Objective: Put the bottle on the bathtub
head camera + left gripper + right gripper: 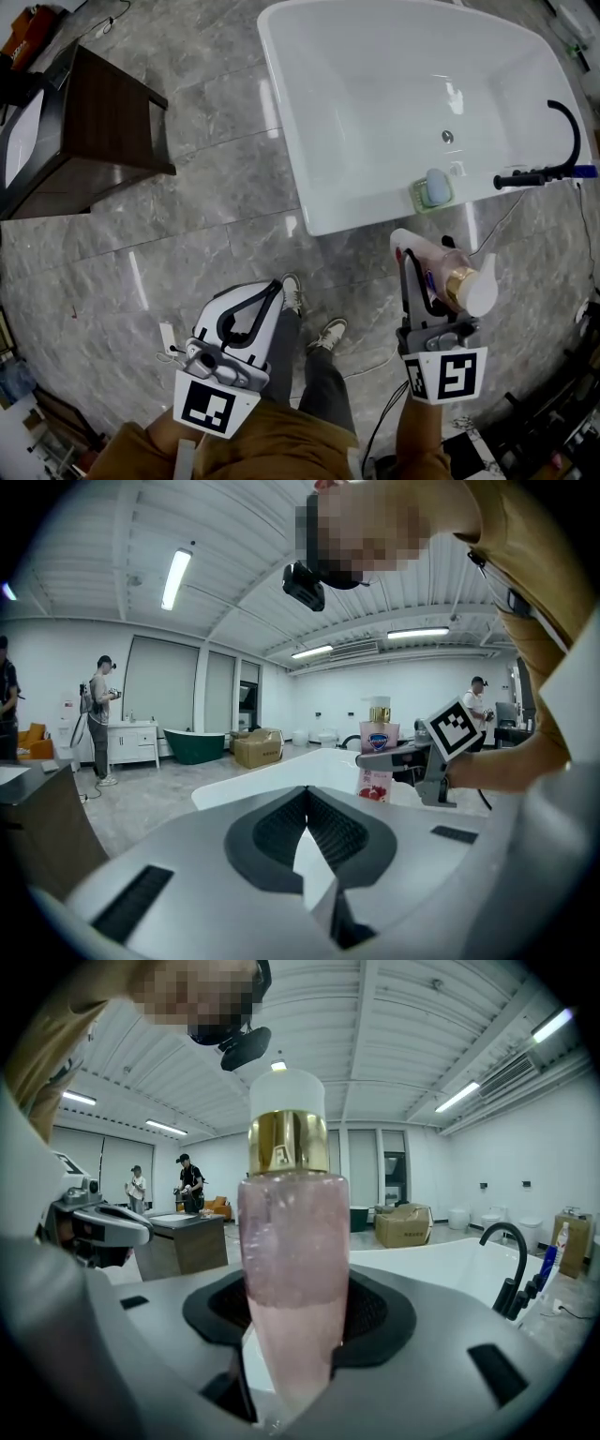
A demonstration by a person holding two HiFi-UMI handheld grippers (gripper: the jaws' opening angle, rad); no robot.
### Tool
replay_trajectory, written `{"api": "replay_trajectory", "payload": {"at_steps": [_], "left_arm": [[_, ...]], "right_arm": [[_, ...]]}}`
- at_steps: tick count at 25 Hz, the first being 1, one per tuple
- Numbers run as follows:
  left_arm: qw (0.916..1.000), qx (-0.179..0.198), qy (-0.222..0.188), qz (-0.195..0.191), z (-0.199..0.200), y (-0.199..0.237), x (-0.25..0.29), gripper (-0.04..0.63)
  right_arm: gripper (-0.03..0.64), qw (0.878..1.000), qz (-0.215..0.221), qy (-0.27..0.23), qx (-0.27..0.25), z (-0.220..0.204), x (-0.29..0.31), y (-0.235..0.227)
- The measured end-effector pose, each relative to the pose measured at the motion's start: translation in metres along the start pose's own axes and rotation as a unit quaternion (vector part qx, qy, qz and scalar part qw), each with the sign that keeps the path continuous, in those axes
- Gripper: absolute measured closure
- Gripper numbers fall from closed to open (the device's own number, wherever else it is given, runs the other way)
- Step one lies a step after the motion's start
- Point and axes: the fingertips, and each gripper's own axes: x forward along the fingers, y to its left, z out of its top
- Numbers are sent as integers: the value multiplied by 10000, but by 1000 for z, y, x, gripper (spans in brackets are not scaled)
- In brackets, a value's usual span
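Your right gripper (419, 286) is clenched on the pink bottle (439, 264), at the lower right of the frame, just short of the bathtub's (298, 178) near rim. Your left gripper (272, 295) is closed and empty, lower centre, above the grey floor (187, 206).

The shiny grey stone floor (187, 216) holds a big white bathtub (356, 214) just in front of the right gripper (422, 267). A dark wood cabinet (108, 122) stands on the floor far in front of the left gripper (275, 292), off to its left. Two shoes (330, 331) stand on it between the grippers.
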Motion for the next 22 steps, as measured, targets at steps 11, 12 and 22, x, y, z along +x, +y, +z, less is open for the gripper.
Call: {"api": "replay_trajectory", "payload": {"at_steps": [11, 12, 22], "left_arm": [[9999, -148, 44, -2, -17, 13, 25, 588], [9999, -150, 52, -5, -18, 14, 26, 588], [9997, -38, 222, -26, -33, 31, 28, 588]], "right_arm": [[385, 9998, -87, 99, -133, -43, 40, -10], [385, 9998, -92, 96, -133, -46, 43, -11], [385, 9997, -177, 129, -96, -85, 76, -3]]}}
